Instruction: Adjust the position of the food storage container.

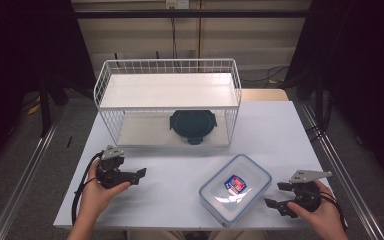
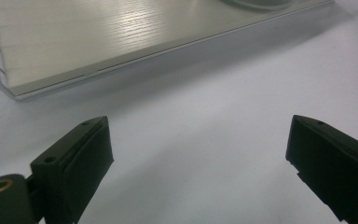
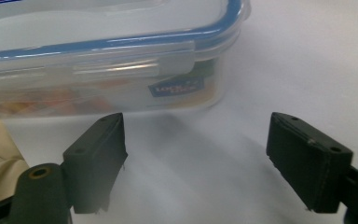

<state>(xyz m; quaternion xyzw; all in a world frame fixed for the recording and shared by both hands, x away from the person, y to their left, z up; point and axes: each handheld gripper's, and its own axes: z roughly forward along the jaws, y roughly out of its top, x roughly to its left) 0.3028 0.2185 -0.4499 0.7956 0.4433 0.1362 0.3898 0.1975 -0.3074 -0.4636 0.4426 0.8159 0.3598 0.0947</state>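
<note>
On the table [image 1: 280, 130] a wire rack [image 1: 167, 100] shelters a dark lid [image 1: 193, 125], the clear box [image 1: 235, 189] lies just left of the wide-open right gripper [image 1: 279, 196], and the left gripper [image 1: 139, 176] gapes empty.

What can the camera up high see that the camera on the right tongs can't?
The high view alone shows the white wire rack, a dark round lid on its bottom shelf, and the left tongs standing open. The right gripper view alone shows, up close, the box's side clasp and a small blue label on its wall. Both show the clear plastic box with its blue-edged lid, the white table and the open right tongs.
</note>
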